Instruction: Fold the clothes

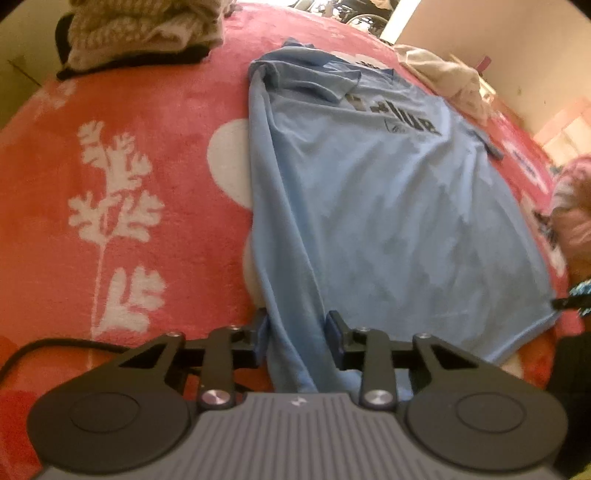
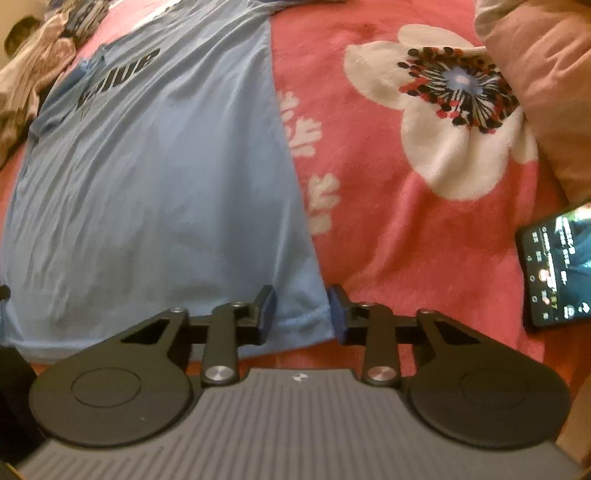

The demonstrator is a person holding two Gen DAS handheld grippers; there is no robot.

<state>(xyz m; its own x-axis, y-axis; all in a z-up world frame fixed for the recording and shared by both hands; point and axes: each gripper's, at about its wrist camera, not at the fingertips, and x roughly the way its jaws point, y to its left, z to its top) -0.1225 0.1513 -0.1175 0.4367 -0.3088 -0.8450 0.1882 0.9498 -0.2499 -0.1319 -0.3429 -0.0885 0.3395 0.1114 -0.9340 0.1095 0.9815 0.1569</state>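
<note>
Shirt: blue T-shirt (image 1: 369,206) lies flat on the red floral blanket (image 1: 147,184)
Left gripper (image 1: 297,338): jaws parted around the hem corner, not yet pinching
Right gripper (image 2: 303,314): parted astride the other corner
Tip: nip both corners evenly, then lift together

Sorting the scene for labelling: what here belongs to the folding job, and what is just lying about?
Job: light blue T-shirt; left hand-held gripper; right hand-held gripper.
Lying about: phone; stacked knitwear; crumpled clothes; pink pillow.
</note>
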